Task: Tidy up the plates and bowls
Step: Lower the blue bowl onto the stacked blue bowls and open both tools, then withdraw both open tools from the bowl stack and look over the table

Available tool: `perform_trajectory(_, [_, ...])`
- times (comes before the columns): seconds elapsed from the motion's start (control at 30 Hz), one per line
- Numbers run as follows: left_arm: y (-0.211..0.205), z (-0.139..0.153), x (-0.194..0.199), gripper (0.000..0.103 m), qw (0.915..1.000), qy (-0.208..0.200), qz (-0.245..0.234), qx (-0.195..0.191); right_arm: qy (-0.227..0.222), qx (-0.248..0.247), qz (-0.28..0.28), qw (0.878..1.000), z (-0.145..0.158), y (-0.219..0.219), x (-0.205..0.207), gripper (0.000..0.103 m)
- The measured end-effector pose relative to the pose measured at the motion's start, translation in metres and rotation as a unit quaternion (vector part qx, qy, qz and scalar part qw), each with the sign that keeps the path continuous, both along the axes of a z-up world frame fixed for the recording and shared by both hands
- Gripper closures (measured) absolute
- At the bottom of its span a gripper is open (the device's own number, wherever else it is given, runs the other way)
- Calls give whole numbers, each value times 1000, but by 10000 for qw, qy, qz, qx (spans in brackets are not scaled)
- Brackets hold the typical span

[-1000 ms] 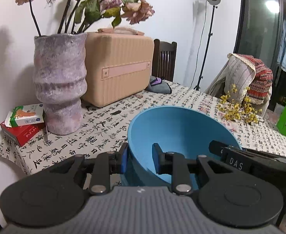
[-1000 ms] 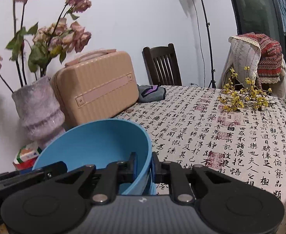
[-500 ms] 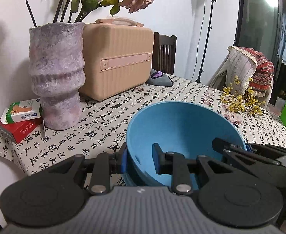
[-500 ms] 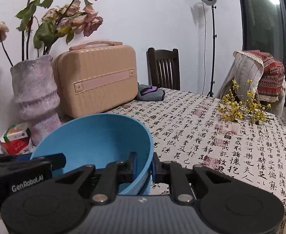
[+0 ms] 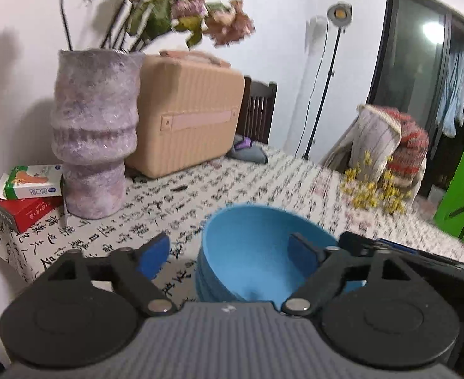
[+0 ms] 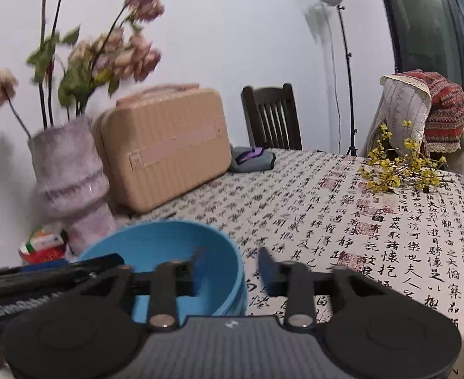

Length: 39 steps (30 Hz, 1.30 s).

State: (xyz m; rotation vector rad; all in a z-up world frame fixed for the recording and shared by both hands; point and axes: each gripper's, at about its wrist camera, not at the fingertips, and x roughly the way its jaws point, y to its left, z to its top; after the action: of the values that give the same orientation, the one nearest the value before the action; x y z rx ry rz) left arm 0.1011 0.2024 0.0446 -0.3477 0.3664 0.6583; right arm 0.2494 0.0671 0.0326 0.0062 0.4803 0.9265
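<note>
A blue bowl (image 5: 254, 246) sits nested on a stack of like blue bowls on the patterned tablecloth (image 5: 232, 186). My left gripper (image 5: 228, 254) straddles its left rim. The jaws are opening wide, and the blue pads (image 5: 153, 254) stand clear of the wall. In the right wrist view the same bowl (image 6: 162, 246) lies low and left. My right gripper (image 6: 232, 267) straddles its right rim with jaws opening, and neither pad presses on it. Each gripper's black body shows at the edge of the other's view.
A purple-grey vase (image 5: 93, 132) with dried flowers and a tan suitcase (image 5: 187, 120) stand at the back left. Small boxes (image 5: 26, 195) lie at the table's left corner. Yellow flower sprigs (image 6: 399, 170) and a grey pouch (image 6: 252, 158) lie farther back.
Both grippers were shut on the bowl's rim and now stand open around it. The bowl sits lower, nested on the stack.
</note>
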Motion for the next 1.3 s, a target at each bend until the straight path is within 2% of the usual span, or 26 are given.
perform_trajectory(0.03, [0, 2, -5, 5, 10000, -80, -2, 4, -12, 107, 0, 9999, 2, -7, 0, 48])
perform_trajectory(0.07, [0, 2, -11, 1, 9999, -169, 13, 8, -35, 214, -4, 9998, 3, -15, 0, 38])
perform_trajectory(0.2, [-8, 2, -30, 0, 9993, -342, -104, 132, -328, 673, 125, 9971, 4, -50, -11, 2])
perform_trajectory(0.23, [-12, 1, -36, 0, 9989, -419, -122, 169, -427, 765, 227, 9959, 3, -59, -15, 0])
perform_trajectory(0.33, [-25, -3, -49, 0, 9974, -634, -169, 282, -650, 883, 324, 9934, -4, -85, -30, 0])
perform_trajectory(0.43, [-43, -8, -56, 0, 9954, -762, -188, 542, -826, 931, 86, 9922, -13, -110, -41, 0])
perform_trajectory(0.53, [-59, -16, -54, 0, 9939, -808, -302, 682, -1076, 769, -258, 9909, -22, -129, -45, 0])
perform_trajectory(0.67, [-74, -25, -34, 0, 9928, -758, -676, 633, -1305, 622, -765, 9865, -30, -155, -38, 0])
perform_trajectory(0.8, [-95, -29, -7, 0, 9887, -715, -1009, 844, -1279, 555, -1330, 9813, -35, -179, -19, 0])
perform_trajectory(0.87, [-106, -29, 7, 0, 9849, -754, -1132, 1071, -1341, 487, -1655, 9758, -38, -192, -10, 0])
perform_trajectory(0.97, [-120, -27, 26, 0, 9810, -800, -1406, 1068, -1436, 377, -2064, 9671, -40, -209, 0, 0])
perform_trajectory(1.2, [-146, -28, 42, 0, 9754, -1070, -1428, 1297, -1663, 117, -2533, 9529, -50, -232, 13, 0])
perform_trajectory(1.3, [-155, -33, 49, 0, 9735, -1019, -1405, 1488, -1730, 54, -2641, 9488, -54, -233, 19, 0])
